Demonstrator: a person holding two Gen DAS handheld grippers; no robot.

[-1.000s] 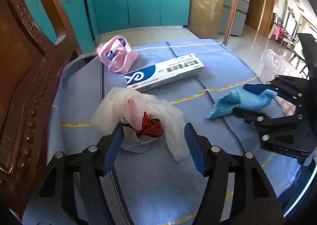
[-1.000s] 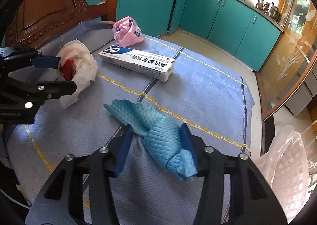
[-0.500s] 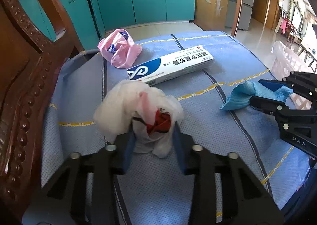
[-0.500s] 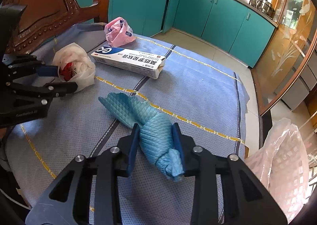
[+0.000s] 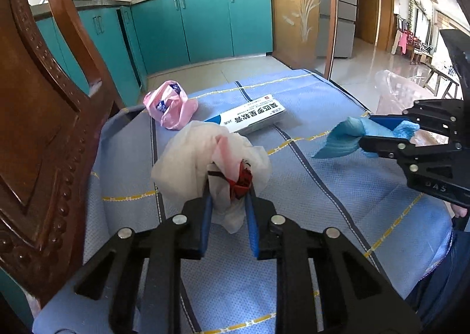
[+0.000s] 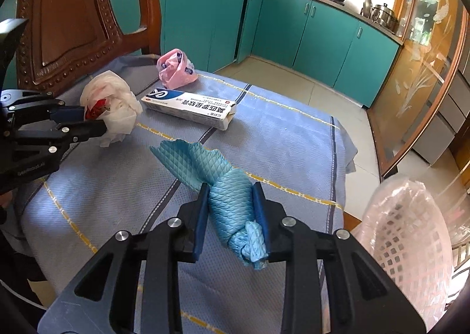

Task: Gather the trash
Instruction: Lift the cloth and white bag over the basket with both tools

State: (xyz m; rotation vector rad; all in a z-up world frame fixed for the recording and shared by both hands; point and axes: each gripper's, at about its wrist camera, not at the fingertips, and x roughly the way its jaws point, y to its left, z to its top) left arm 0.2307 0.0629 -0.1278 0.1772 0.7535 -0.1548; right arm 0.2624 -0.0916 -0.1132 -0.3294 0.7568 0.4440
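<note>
My left gripper (image 5: 227, 197) is shut on a crumpled white tissue wad with a red scrap inside (image 5: 205, 157) and holds it just above the blue tablecloth (image 5: 293, 187). It also shows in the right wrist view (image 6: 113, 101). My right gripper (image 6: 232, 201) is shut on a crumpled blue cloth (image 6: 217, 178), lifted off the table; in the left wrist view the blue cloth (image 5: 343, 140) hangs from it. A white and blue carton (image 6: 191, 106) and a pink plastic bag (image 6: 174, 68) lie on the table farther back.
A carved wooden chair back (image 5: 44, 128) stands at the table's left edge. A pink plastic basket lined with a clear bag (image 6: 411, 231) stands beside the table at the right. Teal kitchen cabinets (image 5: 205, 25) are behind.
Both grippers closed: the left on the tissue wad, the right on the blue cloth. Both bundles have risen off the tablecloth.
</note>
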